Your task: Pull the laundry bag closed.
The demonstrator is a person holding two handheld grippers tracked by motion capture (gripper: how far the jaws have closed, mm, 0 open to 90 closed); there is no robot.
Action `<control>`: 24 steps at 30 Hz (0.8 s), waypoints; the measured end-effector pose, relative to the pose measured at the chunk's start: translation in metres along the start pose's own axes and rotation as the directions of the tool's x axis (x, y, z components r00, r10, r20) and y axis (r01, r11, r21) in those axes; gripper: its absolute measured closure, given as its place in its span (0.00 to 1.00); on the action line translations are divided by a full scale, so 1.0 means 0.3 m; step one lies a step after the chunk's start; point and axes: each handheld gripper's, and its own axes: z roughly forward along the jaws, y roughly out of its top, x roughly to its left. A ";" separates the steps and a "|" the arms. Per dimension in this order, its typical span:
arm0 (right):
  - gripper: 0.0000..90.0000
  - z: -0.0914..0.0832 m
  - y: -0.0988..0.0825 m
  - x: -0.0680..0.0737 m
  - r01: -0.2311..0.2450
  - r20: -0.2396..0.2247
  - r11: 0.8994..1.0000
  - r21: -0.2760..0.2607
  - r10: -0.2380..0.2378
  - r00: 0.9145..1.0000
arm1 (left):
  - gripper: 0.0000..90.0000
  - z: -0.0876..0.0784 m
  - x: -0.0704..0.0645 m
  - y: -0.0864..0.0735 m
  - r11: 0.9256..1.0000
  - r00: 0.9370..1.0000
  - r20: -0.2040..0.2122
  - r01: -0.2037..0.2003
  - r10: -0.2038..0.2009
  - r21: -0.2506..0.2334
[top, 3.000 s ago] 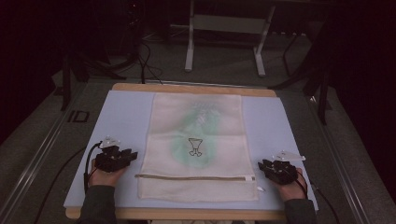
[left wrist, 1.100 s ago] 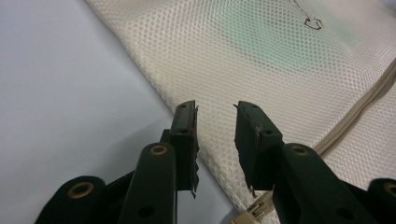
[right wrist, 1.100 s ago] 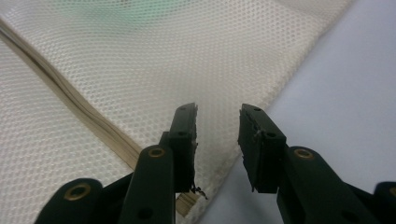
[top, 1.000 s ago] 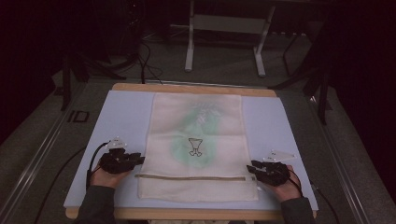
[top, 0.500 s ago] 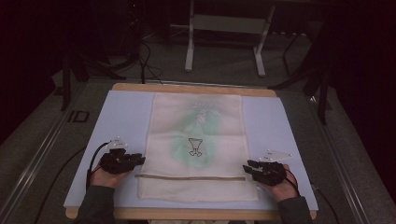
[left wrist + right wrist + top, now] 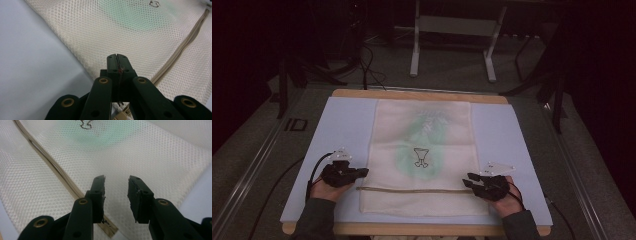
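Jaws of your left gripper (image 6: 117, 58) have just been closing and now stand pressed together at the left end of the tan zipper strip (image 6: 185, 41) on the cream mesh laundry bag (image 6: 424, 155); a thread-thin sliver shows in the seam between the pads, but whether it is the zipper's end or bare mesh I cannot tell. Jaws of your right gripper (image 6: 116, 191) stand spread with nothing between them, poised over the zipper's right end (image 6: 106, 226) near the bag's right edge. Against the view of a second ago, that gripper has crept inward from the bag's edge toward the zipper.

The bag lies flat in the middle of the pale blue mat (image 6: 332, 130) on the wooden board (image 6: 412, 94), zipper across its near part, a green garment (image 6: 427, 135) faint inside.

Assessment: one end now appears anchored; the right gripper has yet to take the slider. Confirm the left hold before pulling, or the mesh may bunch.
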 end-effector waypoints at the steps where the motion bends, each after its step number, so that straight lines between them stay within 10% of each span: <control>1: 0.74 0.000 0.000 0.000 0.000 0.000 1.000 0.000 0.000 1.000 | 0.99 -0.001 0.000 0.001 1.000 1.000 -0.001 0.001 -0.001 -0.001; 24: 0.74 0.088 0.193 0.129 0.173 -0.163 0.985 -0.012 -0.172 0.972 | 0.99 -0.009 0.006 -0.003 1.000 1.000 -0.020 0.003 -0.003 -0.014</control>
